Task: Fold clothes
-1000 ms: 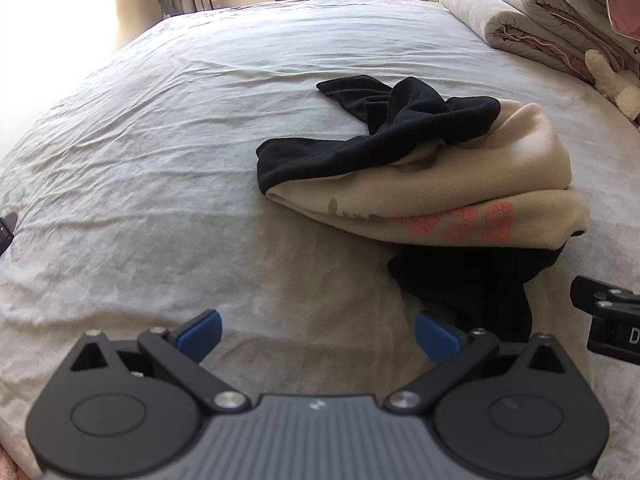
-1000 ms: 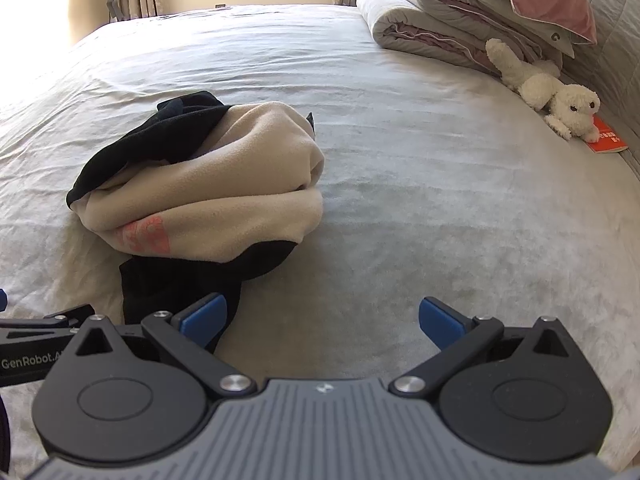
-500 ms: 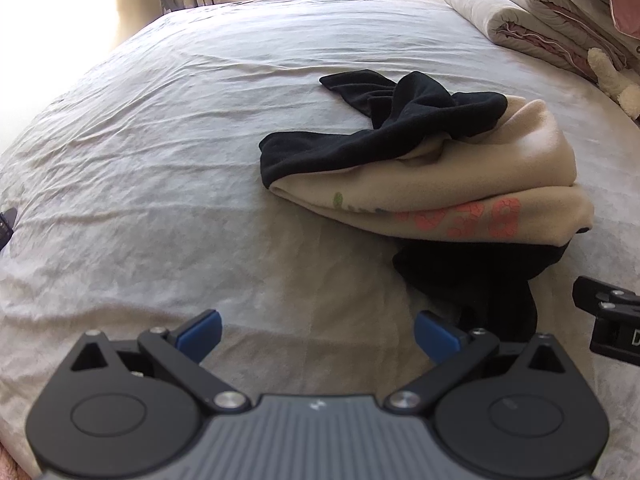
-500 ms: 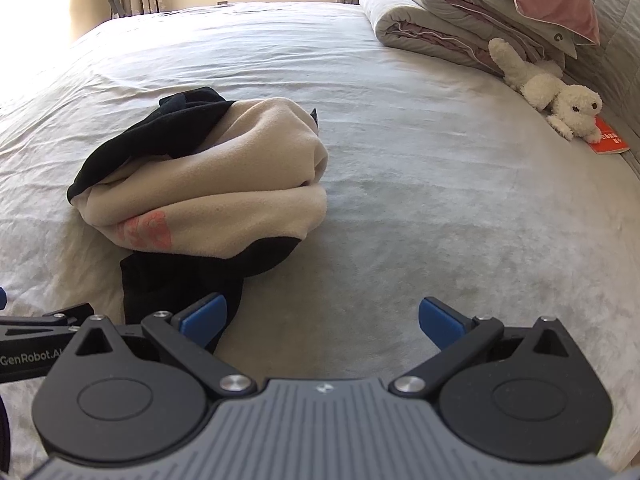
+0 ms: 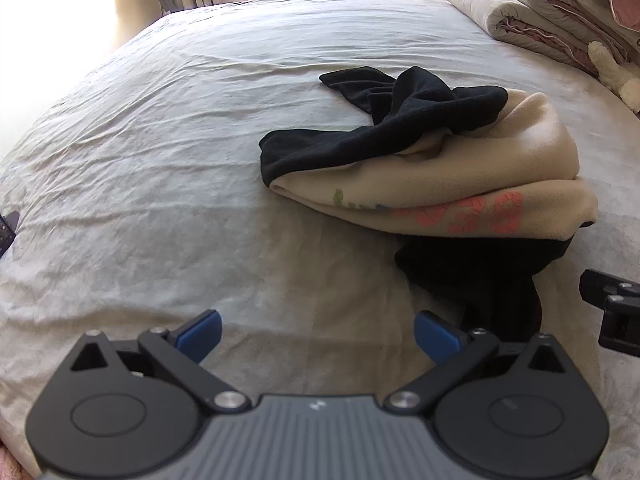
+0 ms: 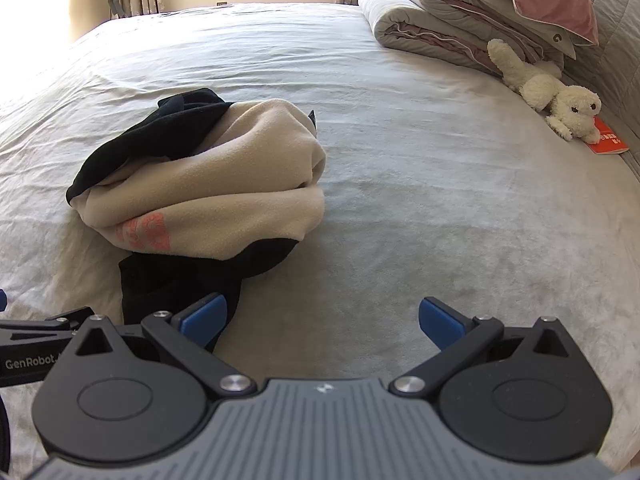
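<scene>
blue-padded left gripper (image 5: 318, 334) wide open, empty, right gripper (image 6: 322, 316) likewise, crumpled beige-and-black clothes (image 6: 212, 188) ahead on bed (image 6: 440, 184)

Light: bright daylight from far left, blown out white.
Shadow: soft, near bed (image 5: 168, 128).
Edges: fisheye-bent, dark corners.

My left gripper (image 5: 316, 334) and right gripper (image 6: 322, 320) look alike: a grey ribbed body, two round black housings with triangular cut-outs, black link arms on silver screws, and blue pads (image 6: 204, 316) tipping the jaws. White "GenRobot" lettering marks the left gripper's side.
</scene>
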A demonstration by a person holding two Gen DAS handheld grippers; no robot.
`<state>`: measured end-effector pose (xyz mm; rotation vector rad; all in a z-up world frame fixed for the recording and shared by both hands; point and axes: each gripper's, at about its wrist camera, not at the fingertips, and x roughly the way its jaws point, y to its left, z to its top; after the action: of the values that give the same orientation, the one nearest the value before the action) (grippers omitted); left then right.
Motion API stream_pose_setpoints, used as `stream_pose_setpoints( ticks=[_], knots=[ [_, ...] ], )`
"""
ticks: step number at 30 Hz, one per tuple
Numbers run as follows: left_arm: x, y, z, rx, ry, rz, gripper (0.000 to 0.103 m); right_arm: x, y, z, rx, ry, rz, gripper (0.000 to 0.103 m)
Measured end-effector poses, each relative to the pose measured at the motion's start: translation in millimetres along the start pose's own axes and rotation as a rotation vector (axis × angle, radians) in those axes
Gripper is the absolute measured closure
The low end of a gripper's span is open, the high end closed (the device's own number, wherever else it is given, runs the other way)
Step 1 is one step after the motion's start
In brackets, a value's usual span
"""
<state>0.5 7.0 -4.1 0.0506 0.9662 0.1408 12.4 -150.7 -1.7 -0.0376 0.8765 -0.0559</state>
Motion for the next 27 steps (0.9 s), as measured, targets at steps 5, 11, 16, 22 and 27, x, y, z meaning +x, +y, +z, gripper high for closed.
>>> stream_pose_setpoints(
  ticks=[5, 11, 16, 22, 27],
  knots=[
    [0, 0, 0, 0.001, 0.001, 0.003, 0.001, 0, -1, 0, 0.000, 0.001, -0.001, 0.000],
    [0, 1, 0, -0.001, 0.000, 0.001, 0.001, 1, 0, 0, 0.002, -0.001, -0.003, 0.000],
    [-2, 6, 7, -0.002, 0.002, -0.009, 0.001, -5, -3, 2, 0.020, -0.037, 0.018, 0.000],
    [-2, 21, 26, -0.045, -0.006, -0.030, 0.001, -15, -8, 15, 0.043, -0.115, 0.091, 0.000],
    [2, 29, 44, -0.080, -0.033, -0.096, 0.001, -7, -10, 30, 0.051, -0.131, 0.176, 0.000]
  ],
)
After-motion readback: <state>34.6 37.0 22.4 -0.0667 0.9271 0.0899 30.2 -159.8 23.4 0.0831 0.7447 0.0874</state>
